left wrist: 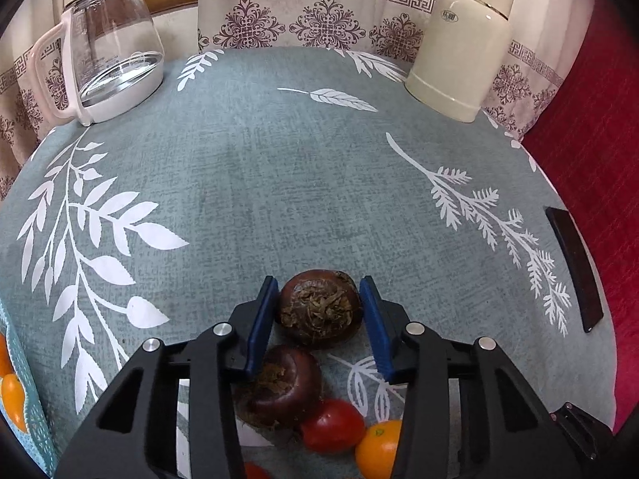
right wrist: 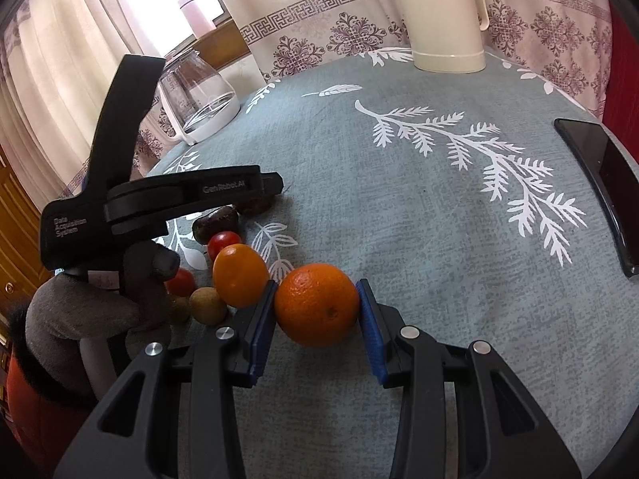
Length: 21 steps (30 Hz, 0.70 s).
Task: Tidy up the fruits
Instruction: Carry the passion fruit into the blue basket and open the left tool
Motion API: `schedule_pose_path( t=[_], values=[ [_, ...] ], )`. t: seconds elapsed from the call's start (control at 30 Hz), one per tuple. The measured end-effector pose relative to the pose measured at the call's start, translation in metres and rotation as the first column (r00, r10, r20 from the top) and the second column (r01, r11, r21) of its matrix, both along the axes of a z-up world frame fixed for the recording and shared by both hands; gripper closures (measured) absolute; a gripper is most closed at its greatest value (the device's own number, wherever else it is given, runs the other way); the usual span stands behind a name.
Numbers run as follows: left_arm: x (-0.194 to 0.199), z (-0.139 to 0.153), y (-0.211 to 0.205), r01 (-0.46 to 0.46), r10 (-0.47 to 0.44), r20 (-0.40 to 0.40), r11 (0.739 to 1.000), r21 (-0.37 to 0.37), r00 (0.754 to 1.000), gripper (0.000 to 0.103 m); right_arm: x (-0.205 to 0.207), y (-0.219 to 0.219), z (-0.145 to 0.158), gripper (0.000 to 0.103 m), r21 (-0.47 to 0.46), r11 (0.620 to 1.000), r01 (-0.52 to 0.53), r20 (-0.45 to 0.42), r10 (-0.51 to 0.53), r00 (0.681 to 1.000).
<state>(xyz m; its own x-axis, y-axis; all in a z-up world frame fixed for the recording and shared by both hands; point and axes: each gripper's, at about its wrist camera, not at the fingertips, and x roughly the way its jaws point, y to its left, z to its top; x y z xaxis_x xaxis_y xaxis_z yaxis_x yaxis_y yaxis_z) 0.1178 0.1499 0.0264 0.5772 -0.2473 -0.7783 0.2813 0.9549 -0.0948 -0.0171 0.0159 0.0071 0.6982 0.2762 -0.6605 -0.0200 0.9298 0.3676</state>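
At the far left edge of the left wrist view, oranges (left wrist: 12,399) lie on a blue mesh surface (left wrist: 36,431), and a glass kettle (left wrist: 108,44) stands at the back left of the table (left wrist: 279,179). The left gripper (left wrist: 319,303) has its blue pads (left wrist: 261,319) against both sides of a dark brown water chestnut (left wrist: 319,307), closed on it just over the grey leaf-print cloth. Under the gripper lie a second chestnut (left wrist: 283,387), a tomato (left wrist: 333,425) and a small orange (left wrist: 379,449), touching in a cluster. A cream flask (left wrist: 459,40) stands back right, a dark phone (left wrist: 575,267) near the right edge. In the right wrist view a gloved hand (right wrist: 100,303) holds the left gripper at left, beside two small tan round fruits (right wrist: 207,305). The right gripper (right wrist: 317,311) brackets a large orange (right wrist: 317,305) resting on the cloth, its pads (right wrist: 369,327) touching or nearly touching the peel; whether it grips, I cannot tell.
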Motion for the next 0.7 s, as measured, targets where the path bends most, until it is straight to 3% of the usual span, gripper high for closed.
schedule_pose_path(
  t=[0.4,0.7],
  values=[
    [-0.026,0.059,0.025,-0.049,0.057,0.141,0.997,-0.060,0.988,0.059,-0.001,-0.003,0.001,0.063,-0.004,1.000,0.008,0.006,-0.008,1.000],
    [-0.058,0.099,0.069,-0.136,0.157,0.245,0.985,-0.102,0.957,0.059,-0.004,-0.001,0.002,0.063,-0.014,1.000,0.017,0.013,-0.017,1.000]
  ],
)
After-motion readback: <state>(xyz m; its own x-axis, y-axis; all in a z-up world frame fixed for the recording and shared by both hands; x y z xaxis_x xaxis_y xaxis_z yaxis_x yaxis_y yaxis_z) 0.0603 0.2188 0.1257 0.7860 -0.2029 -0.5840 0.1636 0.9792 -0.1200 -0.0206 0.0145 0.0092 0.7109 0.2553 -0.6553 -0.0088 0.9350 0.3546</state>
